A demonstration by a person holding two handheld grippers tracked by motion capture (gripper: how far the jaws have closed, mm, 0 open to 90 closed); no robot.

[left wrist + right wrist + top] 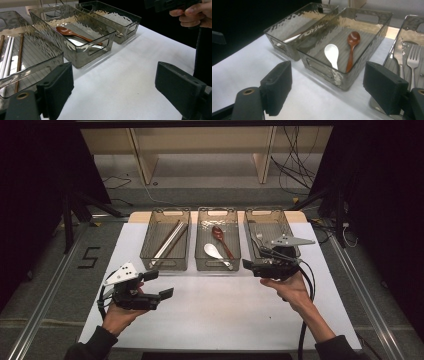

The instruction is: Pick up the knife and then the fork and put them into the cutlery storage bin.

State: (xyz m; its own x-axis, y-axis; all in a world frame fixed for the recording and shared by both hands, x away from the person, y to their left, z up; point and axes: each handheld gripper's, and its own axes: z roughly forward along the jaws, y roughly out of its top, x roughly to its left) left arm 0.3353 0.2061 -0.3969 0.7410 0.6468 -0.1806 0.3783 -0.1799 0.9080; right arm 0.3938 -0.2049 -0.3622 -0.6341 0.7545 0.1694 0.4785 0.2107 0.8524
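Note:
Three smoky clear bins stand in a row on the white table (215, 315). The left bin (149, 240) holds chopsticks (170, 242), pale and brown. A white spoon (331, 53) and a brown spoon (353, 40) lie in the middle bin (217, 269). Forks (414, 57) lie in the right bin (289, 227). My left gripper (161, 284) is open over the table's front left, with nothing between its jaws. My right gripper (254, 258) is open at the near end of the right bin, facing the middle bin, also empty.
The table's far edge lies just behind the bins. Past it are a wooden shelf frame (145, 160) and loose cables (295, 165) on the floor. Tripod legs (75, 210) stand at the left. White table surface stretches between the two hands.

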